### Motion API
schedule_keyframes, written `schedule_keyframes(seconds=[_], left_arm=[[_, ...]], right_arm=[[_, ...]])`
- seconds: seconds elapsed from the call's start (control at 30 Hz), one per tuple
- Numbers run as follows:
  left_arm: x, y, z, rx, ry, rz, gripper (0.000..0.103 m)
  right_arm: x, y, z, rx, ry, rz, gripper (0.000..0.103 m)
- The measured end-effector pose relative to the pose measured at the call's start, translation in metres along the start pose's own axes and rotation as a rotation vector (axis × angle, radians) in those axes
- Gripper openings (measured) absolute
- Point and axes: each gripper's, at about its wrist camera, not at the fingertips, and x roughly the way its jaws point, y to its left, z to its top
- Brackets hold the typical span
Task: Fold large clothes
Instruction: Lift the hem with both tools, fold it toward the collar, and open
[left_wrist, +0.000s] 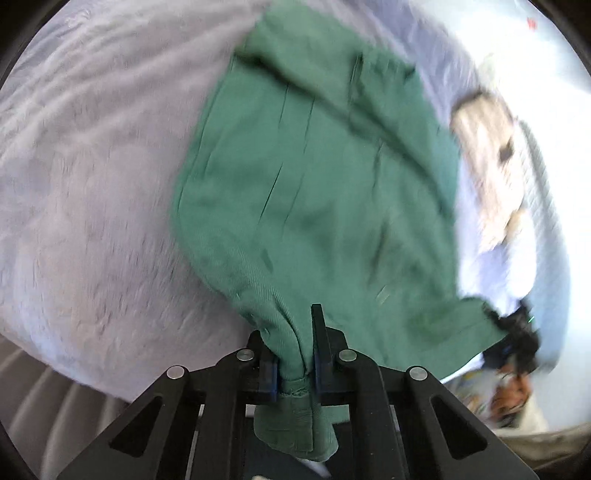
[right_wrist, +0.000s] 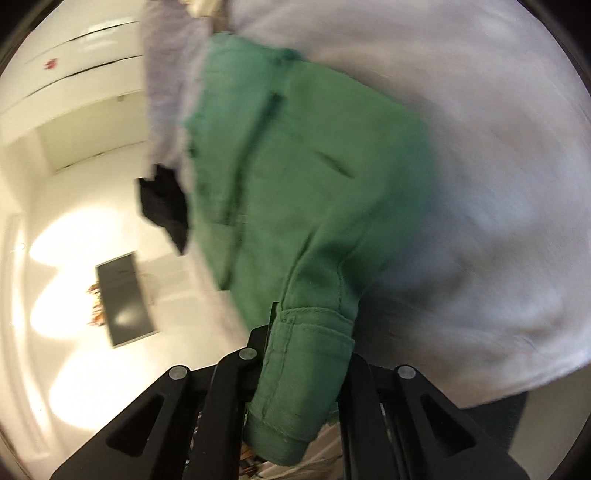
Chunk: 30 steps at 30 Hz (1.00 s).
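Note:
A green garment (left_wrist: 314, 177) hangs stretched over a pale lilac bed sheet (left_wrist: 92, 184). My left gripper (left_wrist: 291, 332) is shut on one bunched hemmed corner, and cloth spills back between the fingers. In the right wrist view my right gripper (right_wrist: 306, 332) is shut on a folded, stitched edge of the same garment (right_wrist: 295, 166), which hides its right finger. The far corner of the cloth ends at a blurred black shape, the other gripper (left_wrist: 513, 332) (right_wrist: 162, 206). Both views are smeared by motion.
The sheet (right_wrist: 480, 184) covers most of the ground under the garment. A blurred beige object (left_wrist: 487, 155) lies on the bed at the right. Beyond the bed's edge are a white floor and a dark flat panel (right_wrist: 125, 299).

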Motion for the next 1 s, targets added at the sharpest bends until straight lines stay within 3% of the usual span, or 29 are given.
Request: schedule_keyframes(seconds=[0.17,0.37,0.5,0.67,0.83,0.9,0.93,0.97,1.0], left_arm=[[-0.029,-0.03,0.05,-0.044,-0.159,-0.082,0.014],[-0.023,-0.06,0.125,0.04,-0.224,-0.098,0.014],[-0.009,-0.06,0.187,0.047,-0.244,-0.062,0.014],[0.017,-0.057,0.253,0.038,-0.257,-0.002,0.015],[0.047,-0.055,0.288,0.032,-0.245,0.096,0.017],[0.058,-0.057,0.295,0.033,-0.22,0.199,0.029],[0.058,-0.058,0.295,0.048,-0.235,0.237,0.05],[0.054,-0.061,0.294,0.074,-0.276,0.284,0.065],[0.046,-0.063,0.291,0.09,-0.319,0.317,0.091]], right_arm=[[0.011,0.053,0.039,-0.074,0.029,0.091,0.009],[0.036,0.117,0.095,-0.173,0.011,0.121,0.009],[0.051,0.153,0.13,-0.23,-0.045,0.112,0.009],[0.077,0.167,0.188,-0.203,-0.115,0.06,0.009],[0.109,0.159,0.233,-0.147,-0.146,-0.012,0.009],[0.124,0.156,0.244,-0.132,-0.135,-0.057,0.013],[0.128,0.154,0.246,-0.129,-0.136,-0.068,0.013],[0.131,0.154,0.249,-0.122,-0.135,-0.075,0.014],[0.134,0.154,0.251,-0.116,-0.133,-0.078,0.02]])
